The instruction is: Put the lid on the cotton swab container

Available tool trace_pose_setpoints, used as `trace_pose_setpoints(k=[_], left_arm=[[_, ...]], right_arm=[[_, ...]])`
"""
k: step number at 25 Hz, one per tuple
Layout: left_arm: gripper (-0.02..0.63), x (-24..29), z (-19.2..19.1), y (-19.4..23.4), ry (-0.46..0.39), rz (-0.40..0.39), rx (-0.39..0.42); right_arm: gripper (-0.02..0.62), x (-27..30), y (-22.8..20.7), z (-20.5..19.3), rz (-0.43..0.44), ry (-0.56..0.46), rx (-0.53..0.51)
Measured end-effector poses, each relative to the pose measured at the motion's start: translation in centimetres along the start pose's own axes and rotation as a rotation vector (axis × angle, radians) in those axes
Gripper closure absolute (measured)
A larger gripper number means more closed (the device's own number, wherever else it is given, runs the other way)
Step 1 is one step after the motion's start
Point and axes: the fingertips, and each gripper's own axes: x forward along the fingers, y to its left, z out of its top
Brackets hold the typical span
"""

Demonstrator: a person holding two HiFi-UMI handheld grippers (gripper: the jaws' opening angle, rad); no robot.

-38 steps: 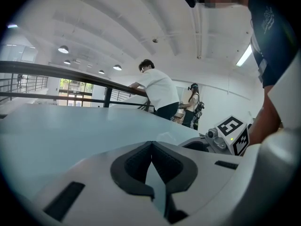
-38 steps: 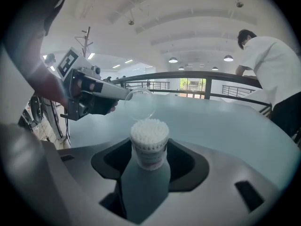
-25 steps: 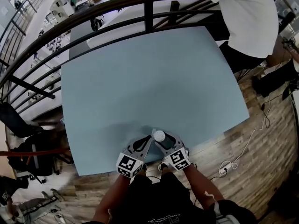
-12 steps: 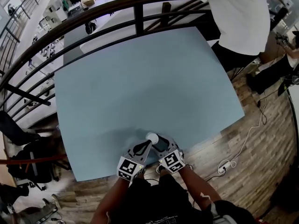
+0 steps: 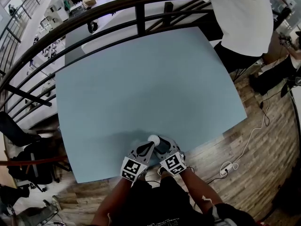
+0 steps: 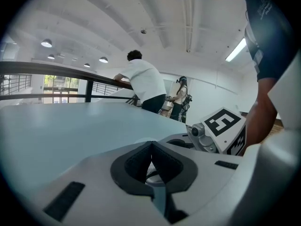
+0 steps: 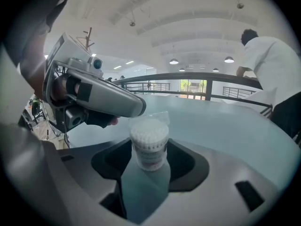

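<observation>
A clear round cotton swab container [image 7: 149,146], packed with white swabs, stands upright between the jaws of my right gripper [image 7: 149,150], which is shut on it. From the head view the container [image 5: 153,139] sits close to the near edge of the pale blue table [image 5: 141,79]. My left gripper [image 7: 136,108] reaches in from the left with the thin clear lid [image 7: 160,118] pinched at its tip, tilted just over the container's open top. In the left gripper view the jaws [image 6: 151,147] are closed together. Both grippers [image 5: 149,146] [image 5: 160,146] meet at the container.
A dark railing [image 5: 94,18] runs along the table's far side. A person in a white shirt [image 5: 240,18] leans at the far right corner. A white cable and power strip [image 5: 228,167] lie on the wood floor on the right, and a dark bag [image 5: 28,159] on the left.
The left gripper with the lid has closed in on the container's top. The head camera has shifted, so the table sits slightly differently in view.
</observation>
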Motion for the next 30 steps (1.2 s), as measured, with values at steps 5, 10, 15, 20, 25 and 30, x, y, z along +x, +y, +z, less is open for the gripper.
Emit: trace_pose_setpoints(k=[5, 10, 15, 20, 25, 30], left_arm=[[0.594, 0.0, -0.4, -0.4, 0.005, -0.009, -0.011], [0.594, 0.4, -0.7, -0.2, 0.016, 0.013, 0.000], [0.594, 0.5, -0.9, -0.2, 0.036, 0.008, 0.009], [0.594, 0.5, -1.1, -0.2, 0.042, 0.029, 0.009], [0.594, 0.5, -1.1, -0.1, 0.065, 0.058, -0.013], [0.595, 0.5, -1.2, -0.2, 0.072, 0.072, 0.001]], right_arm=[[0.350, -0.1, 0.3, 0.1, -0.005, -0.004, 0.000], [0.350, 0.0, 0.2, 0.1, -0.005, -0.017, -0.001], [0.350, 0.0, 0.3, 0.1, -0.008, -0.008, -0.002], [0.350, 0.0, 0.3, -0.2, -0.008, -0.004, -0.009], [0.350, -0.1, 0.3, 0.1, -0.014, -0.001, -0.009], [0.350, -0.1, 0.3, 0.0, -0.021, -0.002, -0.011]])
